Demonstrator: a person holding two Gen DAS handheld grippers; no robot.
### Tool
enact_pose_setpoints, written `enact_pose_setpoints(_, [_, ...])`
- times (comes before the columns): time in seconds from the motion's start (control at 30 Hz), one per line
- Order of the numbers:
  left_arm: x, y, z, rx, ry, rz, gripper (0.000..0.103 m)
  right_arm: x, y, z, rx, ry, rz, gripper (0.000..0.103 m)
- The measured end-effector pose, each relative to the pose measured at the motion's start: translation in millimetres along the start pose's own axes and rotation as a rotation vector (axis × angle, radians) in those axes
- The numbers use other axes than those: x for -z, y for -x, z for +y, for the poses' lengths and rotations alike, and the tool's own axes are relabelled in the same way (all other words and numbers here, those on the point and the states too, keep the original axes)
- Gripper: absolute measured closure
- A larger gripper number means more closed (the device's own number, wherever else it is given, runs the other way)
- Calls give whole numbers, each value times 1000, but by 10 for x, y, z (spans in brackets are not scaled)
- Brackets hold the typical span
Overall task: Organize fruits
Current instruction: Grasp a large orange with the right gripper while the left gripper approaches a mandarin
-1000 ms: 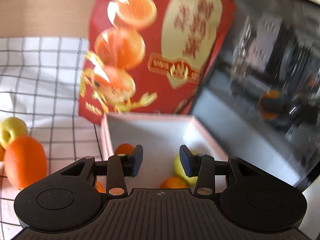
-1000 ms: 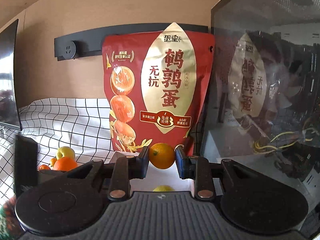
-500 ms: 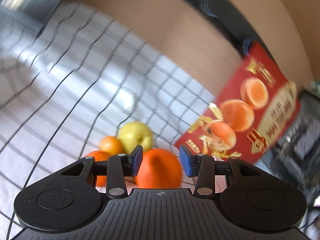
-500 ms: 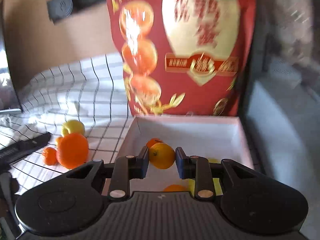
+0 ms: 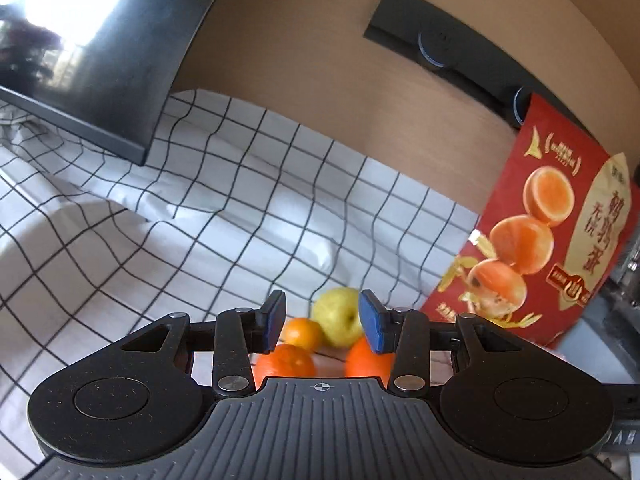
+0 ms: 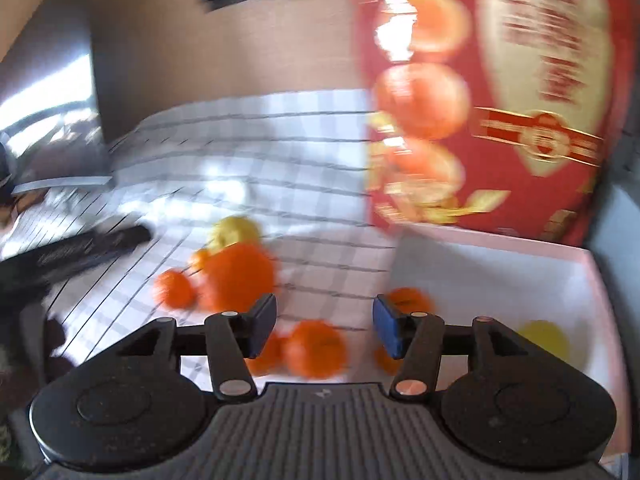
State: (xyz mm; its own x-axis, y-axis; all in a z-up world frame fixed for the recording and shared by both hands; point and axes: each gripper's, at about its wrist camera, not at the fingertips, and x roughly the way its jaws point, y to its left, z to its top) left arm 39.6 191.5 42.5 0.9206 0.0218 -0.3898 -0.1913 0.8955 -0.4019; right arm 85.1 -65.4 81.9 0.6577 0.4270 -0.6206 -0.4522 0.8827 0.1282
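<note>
Orange fruit (image 5: 286,362) clusters ahead of our left gripper (image 5: 322,322), fingers apart to take one; our right gripper (image 6: 324,326), fingers apart and empty, hangs beside the white box (image 6: 520,276).

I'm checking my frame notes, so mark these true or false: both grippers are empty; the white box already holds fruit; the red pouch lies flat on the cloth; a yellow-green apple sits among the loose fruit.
1. Both the left gripper and the right gripper are open and empty. True.
2. The white rectangular box already holds fruit. True: a small orange and a yellow fruit lie inside.
3. The red printed snack pouch lies flat on the checked white cloth. False: it stands upright.
4. The yellow-green apple sits among loose oranges on the cloth. True.
</note>
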Motion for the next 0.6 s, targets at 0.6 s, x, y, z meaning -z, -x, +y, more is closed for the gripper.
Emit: enact_pose_setpoints(0.6, [-62, 101, 829, -70, 149, 32, 58, -81, -1137, 627, 45, -60, 16, 14])
